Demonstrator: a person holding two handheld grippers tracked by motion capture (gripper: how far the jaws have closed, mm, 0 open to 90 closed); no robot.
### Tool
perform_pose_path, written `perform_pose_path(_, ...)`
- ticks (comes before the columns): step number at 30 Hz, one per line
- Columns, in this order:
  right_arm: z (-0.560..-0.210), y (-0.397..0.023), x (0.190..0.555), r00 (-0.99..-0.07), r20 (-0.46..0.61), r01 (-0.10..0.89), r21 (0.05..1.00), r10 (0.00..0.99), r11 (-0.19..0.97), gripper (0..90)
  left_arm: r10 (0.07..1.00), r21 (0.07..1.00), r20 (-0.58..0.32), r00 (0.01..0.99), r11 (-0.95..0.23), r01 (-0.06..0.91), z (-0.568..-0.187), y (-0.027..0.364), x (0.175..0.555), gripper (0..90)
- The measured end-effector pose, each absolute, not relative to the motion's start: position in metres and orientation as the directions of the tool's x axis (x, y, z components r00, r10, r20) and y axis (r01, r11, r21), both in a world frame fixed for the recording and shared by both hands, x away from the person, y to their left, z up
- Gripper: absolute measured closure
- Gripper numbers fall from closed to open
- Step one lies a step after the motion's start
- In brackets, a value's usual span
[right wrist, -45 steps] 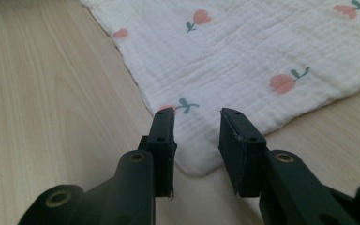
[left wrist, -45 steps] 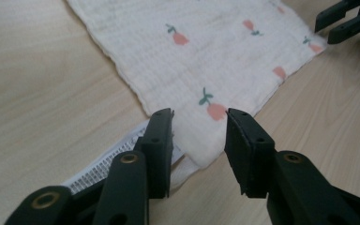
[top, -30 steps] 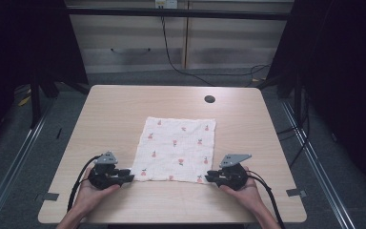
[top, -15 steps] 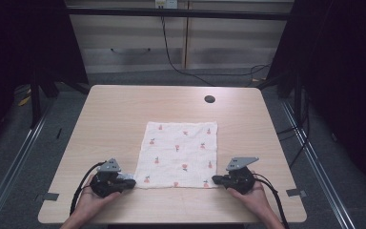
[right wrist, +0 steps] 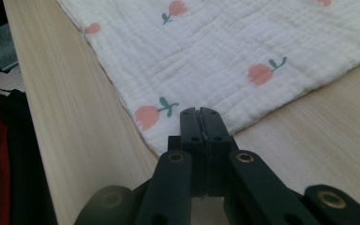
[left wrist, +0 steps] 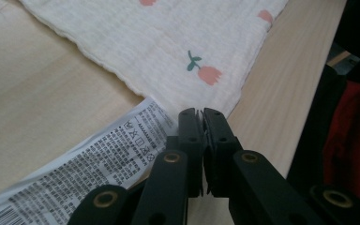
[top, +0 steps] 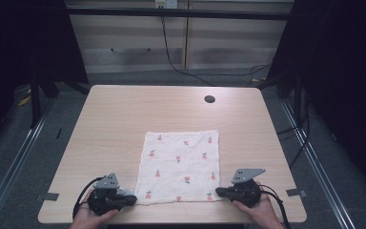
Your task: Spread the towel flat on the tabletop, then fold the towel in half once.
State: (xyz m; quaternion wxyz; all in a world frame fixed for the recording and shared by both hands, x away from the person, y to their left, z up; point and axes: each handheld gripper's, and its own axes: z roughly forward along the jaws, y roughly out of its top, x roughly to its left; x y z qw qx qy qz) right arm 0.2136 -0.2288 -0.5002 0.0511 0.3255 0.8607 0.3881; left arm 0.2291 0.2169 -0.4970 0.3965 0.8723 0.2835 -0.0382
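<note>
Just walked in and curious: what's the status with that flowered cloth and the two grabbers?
Left gripper and right gripper: jaws shut, each on a near corner of the cloth. Cloth flat on the table. Care label sticks out at the left corner. Nothing in the way.

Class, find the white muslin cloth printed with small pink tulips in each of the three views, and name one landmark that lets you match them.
High view: white muslin cloth with pink tulips lies flat on the table's near half, between both grippers.
Left gripper view: top centre, its corner at the shut jaws.
Right gripper view: upper half, its corner at the shut jaws.
Shared landmark: the light wooden table.
</note>
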Motion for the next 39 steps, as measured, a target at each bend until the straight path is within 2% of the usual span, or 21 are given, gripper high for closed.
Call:
perform_pose_path(5, -0.500, -0.230, 0.211, -0.782, 0.183, 0.530, 0.697, 0.596, 0.482, 87.8, 0.448, 0.696, -0.312, 0.838, -0.493, 0.522, -0.492, 0.216, 0.230, 84.7)
perform_pose_path(9, -0.495, -0.233, 0.216, -0.776, 0.195, 0.526, 0.724, 0.600, 0.446, 82.8, 0.448, 0.726, -0.346, 0.825, -0.429, 0.538, -0.485, 0.220, 0.236, 72.9)
perform_pose_path(17, -0.474, -0.234, 0.254, -0.752, 0.183, 0.511, 0.769, 0.633, 0.384, 73.6, 0.468, 0.781, -0.323, 0.823, -0.359, 0.511, -0.463, 0.215, 0.255, 66.9)
perform_pose_path(20, -0.466, -0.232, 0.267, -0.752, 0.170, 0.499, 0.779, 0.637, 0.380, 71.6, 0.488, 0.783, -0.309, 0.816, -0.357, 0.510, -0.459, 0.214, 0.267, 66.1)
perform_pose_path(24, -0.466, -0.235, 0.300, -0.720, 0.165, 0.509, 0.786, 0.674, 0.352, 69.0, 0.585, 0.758, -0.293, 0.756, -0.339, 0.557, -0.468, 0.211, 0.303, 65.6)
perform_pose_path(29, -0.472, -0.238, 0.345, -0.688, 0.150, 0.536, 0.764, 0.710, 0.359, 66.0, 0.605, 0.733, -0.298, 0.738, -0.350, 0.583, -0.483, 0.195, 0.332, 66.9)
perform_pose_path(34, -0.471, -0.241, 0.382, -0.640, 0.157, 0.565, 0.759, 0.752, 0.322, 65.8, 0.595, 0.720, -0.282, 0.753, -0.388, 0.576, -0.489, 0.182, 0.334, 66.8)
perform_pose_path(39, -0.473, -0.242, 0.405, -0.612, 0.133, 0.595, 0.727, 0.780, 0.343, 67.0, 0.616, 0.714, -0.305, 0.726, -0.356, 0.602, -0.492, 0.193, 0.339, 66.8)
